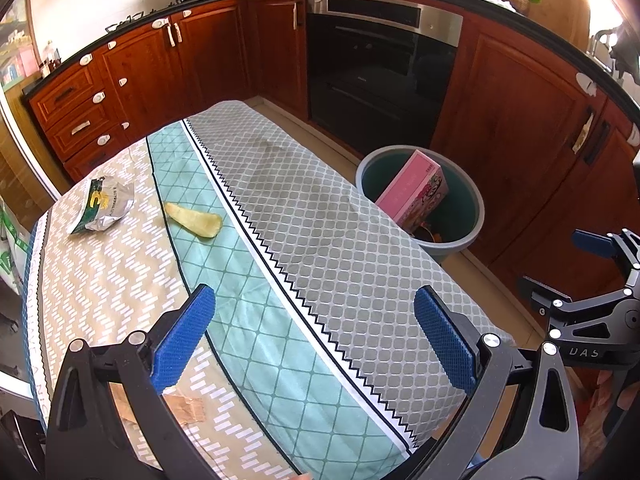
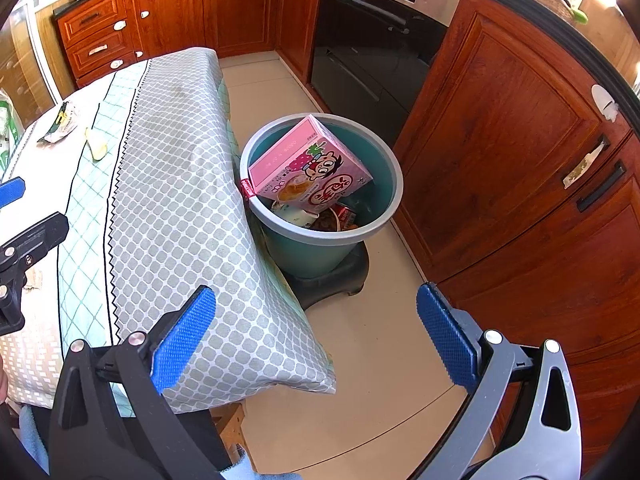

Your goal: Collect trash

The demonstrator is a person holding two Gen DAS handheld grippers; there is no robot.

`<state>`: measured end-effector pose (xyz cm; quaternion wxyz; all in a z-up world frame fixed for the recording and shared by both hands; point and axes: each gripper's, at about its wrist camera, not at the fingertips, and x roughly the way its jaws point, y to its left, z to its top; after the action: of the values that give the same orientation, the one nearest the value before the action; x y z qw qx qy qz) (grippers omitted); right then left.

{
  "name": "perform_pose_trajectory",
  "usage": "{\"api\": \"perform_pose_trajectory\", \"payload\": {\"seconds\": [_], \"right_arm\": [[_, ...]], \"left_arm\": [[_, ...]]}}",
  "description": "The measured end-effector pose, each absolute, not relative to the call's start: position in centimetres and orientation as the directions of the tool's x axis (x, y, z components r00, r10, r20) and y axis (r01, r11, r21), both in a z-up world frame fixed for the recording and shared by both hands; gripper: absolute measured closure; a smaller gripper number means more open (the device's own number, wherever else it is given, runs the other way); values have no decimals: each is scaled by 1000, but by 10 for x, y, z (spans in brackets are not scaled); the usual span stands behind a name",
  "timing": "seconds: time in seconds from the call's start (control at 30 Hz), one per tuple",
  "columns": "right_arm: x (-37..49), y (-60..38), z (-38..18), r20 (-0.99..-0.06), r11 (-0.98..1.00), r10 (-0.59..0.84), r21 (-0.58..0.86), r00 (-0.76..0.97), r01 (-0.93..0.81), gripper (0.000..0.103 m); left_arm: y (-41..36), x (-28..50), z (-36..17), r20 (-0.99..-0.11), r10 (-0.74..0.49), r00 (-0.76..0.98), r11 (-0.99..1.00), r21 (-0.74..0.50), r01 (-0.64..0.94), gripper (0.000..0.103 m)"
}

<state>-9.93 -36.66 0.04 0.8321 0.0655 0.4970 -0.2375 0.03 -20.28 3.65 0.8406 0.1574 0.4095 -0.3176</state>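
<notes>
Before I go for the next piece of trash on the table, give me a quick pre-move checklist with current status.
1. Left gripper open and empty: ok.
2. Right gripper open and empty: ok.
3. Crumpled green-and-silver snack wrapper lying free on the patterned tablecloth: ok.
4. Pale yellow peel scrap apart from the wrapper: ok.
5. Round teal trash bucket has room: not ok, the pink cartoon box leans across its opening.
6. Torn brown paper scrap near the left fingers graspable: cannot tell.
</notes>
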Motion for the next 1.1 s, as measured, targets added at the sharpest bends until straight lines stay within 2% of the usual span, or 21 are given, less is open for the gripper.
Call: {"api": "perform_pose_trajectory", "payload": {"seconds": [1.1], "right_arm": [[-93, -363, 4, -856, 889, -321, -125, 406, 441, 7]], "left_arm": [[-191, 0, 45, -766, -377, 520, 796, 20, 605, 3]]}}
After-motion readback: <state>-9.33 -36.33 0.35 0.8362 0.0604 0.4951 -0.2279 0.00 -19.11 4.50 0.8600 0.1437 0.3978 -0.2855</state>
